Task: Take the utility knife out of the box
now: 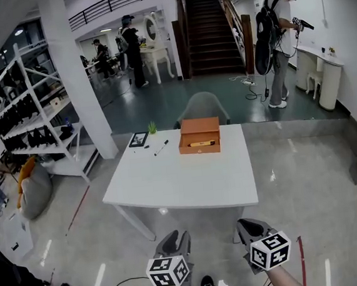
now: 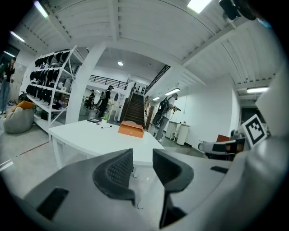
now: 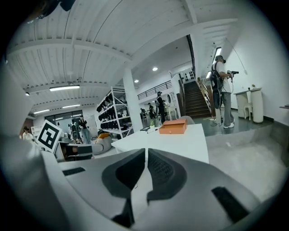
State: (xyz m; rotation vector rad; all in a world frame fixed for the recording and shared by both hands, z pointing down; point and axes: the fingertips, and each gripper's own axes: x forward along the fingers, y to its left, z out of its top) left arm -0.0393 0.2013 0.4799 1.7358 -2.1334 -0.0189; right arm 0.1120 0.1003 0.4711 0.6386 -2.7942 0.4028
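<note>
- A white metal shelf rack [image 1: 34,112] loaded with dark gear stands at the far left.
- At the far left corner of the white rectangular table [image 1: 182,186] lie a black-framed flat panel [image 1: 138,139], a small green plant [image 1: 152,128] and a black pen [image 1: 161,148].
- The left gripper [image 1: 177,235] hovers short of the table's near edge, jaws spread, nothing between them. Its cube carries black-and-white square markers.
- The orange rectangular box [image 1: 198,130] sits open near the table's far edge. The yellow utility knife [image 1: 202,144] lies inside it.
- The right gripper [image 1: 250,225], beside the left one, has its jaws pressed together, empty.
- A person with a black backpack [image 1: 279,41] stands far right.
</note>
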